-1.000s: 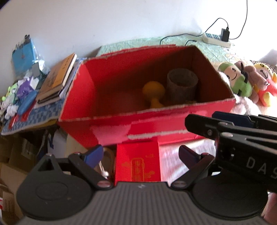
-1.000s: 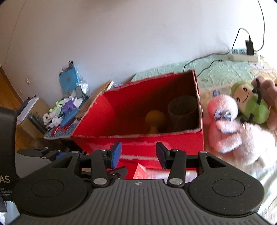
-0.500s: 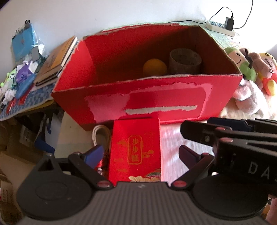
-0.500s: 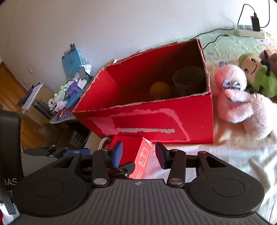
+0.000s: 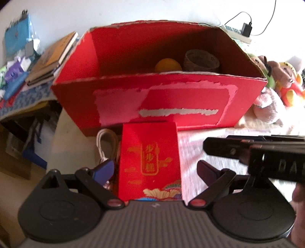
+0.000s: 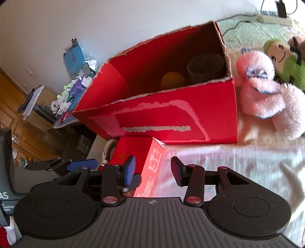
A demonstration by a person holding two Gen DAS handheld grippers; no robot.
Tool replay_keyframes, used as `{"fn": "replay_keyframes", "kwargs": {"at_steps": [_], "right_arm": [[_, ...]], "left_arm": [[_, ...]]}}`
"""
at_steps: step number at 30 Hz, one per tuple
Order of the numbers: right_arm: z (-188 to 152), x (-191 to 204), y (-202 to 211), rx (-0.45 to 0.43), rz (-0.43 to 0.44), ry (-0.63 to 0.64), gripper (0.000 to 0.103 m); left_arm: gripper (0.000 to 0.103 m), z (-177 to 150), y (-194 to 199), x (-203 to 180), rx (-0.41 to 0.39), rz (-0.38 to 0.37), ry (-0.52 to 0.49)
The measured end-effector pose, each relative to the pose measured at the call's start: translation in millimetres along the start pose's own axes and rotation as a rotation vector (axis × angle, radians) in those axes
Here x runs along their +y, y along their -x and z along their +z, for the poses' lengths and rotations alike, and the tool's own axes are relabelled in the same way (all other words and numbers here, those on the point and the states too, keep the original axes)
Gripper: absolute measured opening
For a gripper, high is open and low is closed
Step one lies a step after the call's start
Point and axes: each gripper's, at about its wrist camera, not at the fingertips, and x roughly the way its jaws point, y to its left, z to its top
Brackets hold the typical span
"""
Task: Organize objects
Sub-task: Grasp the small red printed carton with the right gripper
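Note:
A small red box with gold print lies on the white sheet, right in front of a big open red cardboard box. Inside the big box are an orange object and a brown woven cup. My left gripper is open, with a finger on either side of the small box and clear of it. My right gripper is also open and hangs over the small red box's right edge, with no pad pressing on it. The big box stands just behind it.
A looped white cord lies left of the small box. Plush toys crowd the bed to the right of the big box. Books and small clutter sit on a stand at the left. A power strip lies at the back.
Both grippers have sunk and tilted down toward the small red box, which now shows much larger between the left fingers. The big box has slid up in both views.

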Motion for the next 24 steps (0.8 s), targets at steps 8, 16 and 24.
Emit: {"fn": "replay_keyframes", "kwargs": {"at_steps": [8,16,24], "right_arm": [[-1,-9,-15,0.059,0.035,-0.05,0.045],[3,-5,-32,0.108,0.056,-0.063,0.045],[4,-9,-41,0.144,0.05,-0.095,0.045]], "left_arm": [[0.094,-17,5,21,-0.01,-0.169,0.015],[0.096,-16,-12,19,0.024,-0.185,-0.02],[0.096,-12,-29,17,0.061,-0.243,-0.039]]}}
